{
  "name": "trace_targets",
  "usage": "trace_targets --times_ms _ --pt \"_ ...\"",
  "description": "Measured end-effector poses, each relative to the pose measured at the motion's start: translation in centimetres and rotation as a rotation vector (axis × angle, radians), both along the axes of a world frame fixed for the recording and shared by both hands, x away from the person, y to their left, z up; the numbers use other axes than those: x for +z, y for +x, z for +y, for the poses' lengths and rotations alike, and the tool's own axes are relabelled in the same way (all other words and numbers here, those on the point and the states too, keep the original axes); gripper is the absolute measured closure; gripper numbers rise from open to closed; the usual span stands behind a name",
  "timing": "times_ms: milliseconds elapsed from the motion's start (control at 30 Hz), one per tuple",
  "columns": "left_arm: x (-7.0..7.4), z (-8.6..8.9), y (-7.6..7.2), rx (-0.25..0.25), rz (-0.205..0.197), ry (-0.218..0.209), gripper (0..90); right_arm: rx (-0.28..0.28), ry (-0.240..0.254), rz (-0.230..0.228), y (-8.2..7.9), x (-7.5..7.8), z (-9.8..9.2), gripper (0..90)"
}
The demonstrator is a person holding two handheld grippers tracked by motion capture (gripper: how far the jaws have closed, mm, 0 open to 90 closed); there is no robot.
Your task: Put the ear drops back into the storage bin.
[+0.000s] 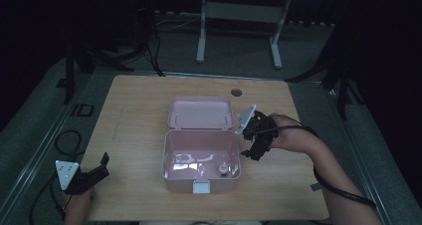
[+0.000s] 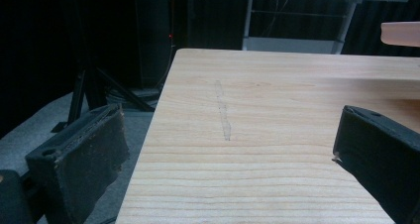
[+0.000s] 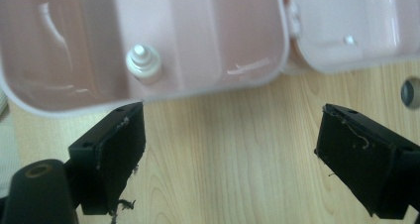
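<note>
A pink plastic box (image 1: 171, 158) stands open in the middle of the wooden table, its lid (image 1: 200, 113) laid flat behind it. A small white bottle (image 1: 223, 169) stands upright in the box's near right corner; in the right gripper view the bottle (image 3: 143, 64) sits against the box wall (image 3: 208, 30). My right gripper (image 1: 252, 153) hovers just right of the box, open and empty, its jaws wide over bare wood (image 3: 228, 154). My left gripper (image 1: 102, 165) rests at the table's near left edge, open with nothing between its fingers (image 2: 84, 159).
A round grommet hole (image 1: 236, 92) sits in the table near the far edge, also seen as a grommet (image 3: 410, 92) beside the lid. Table legs and cables stand on the floor beyond. The table's left edge (image 2: 148, 135) runs close by my left gripper.
</note>
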State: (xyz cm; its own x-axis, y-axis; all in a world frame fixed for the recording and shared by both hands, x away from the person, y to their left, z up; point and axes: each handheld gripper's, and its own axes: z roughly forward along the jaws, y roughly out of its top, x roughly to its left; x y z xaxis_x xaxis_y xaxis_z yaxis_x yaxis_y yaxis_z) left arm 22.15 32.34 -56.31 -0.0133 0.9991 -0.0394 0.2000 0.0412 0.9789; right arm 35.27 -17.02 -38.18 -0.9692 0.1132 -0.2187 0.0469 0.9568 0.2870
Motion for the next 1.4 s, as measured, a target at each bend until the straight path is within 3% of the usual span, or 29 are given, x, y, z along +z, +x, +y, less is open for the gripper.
trace_targets --times_ms 300,433,500,633,733,933,1167,1400 --pt "0.0 0.0 0.0 0.001 0.0 0.001 0.5 -0.096 0.045 -0.009 0.2 -2.8 -3.7 11.7" --pt "0.0 0.0 0.0 0.001 0.001 0.001 0.5 -0.133 0.08 -0.035 0.2 -4.3 -4.6 11.8" --pt "0.0 0.0 0.0 0.001 0.0 0.002 0.5 -0.161 0.112 -0.028 0.2 -6.0 -5.3 11.7" --pt "0.0 0.0 0.0 0.001 0.0 0.002 0.5 -0.183 0.113 -0.024 0.0 -8.1 -6.1 11.7" --pt "0.0 0.0 0.0 0.001 0.0 0.003 0.5 -0.218 0.148 -0.018 0.0 -9.5 -6.8 11.8" --pt "0.0 0.0 0.0 0.001 0.001 0.003 0.5 -0.294 0.209 -0.047 0.1 -11.4 -8.3 11.7" --pt "0.0 0.0 0.0 0.001 0.001 0.004 0.5 -0.414 0.314 -0.123 0.0 -12.7 -10.0 11.7" --pt "0.0 0.0 0.0 0.002 0.001 0.005 0.5 -0.51 0.381 -0.198 -0.5 -14.1 -11.4 11.8"
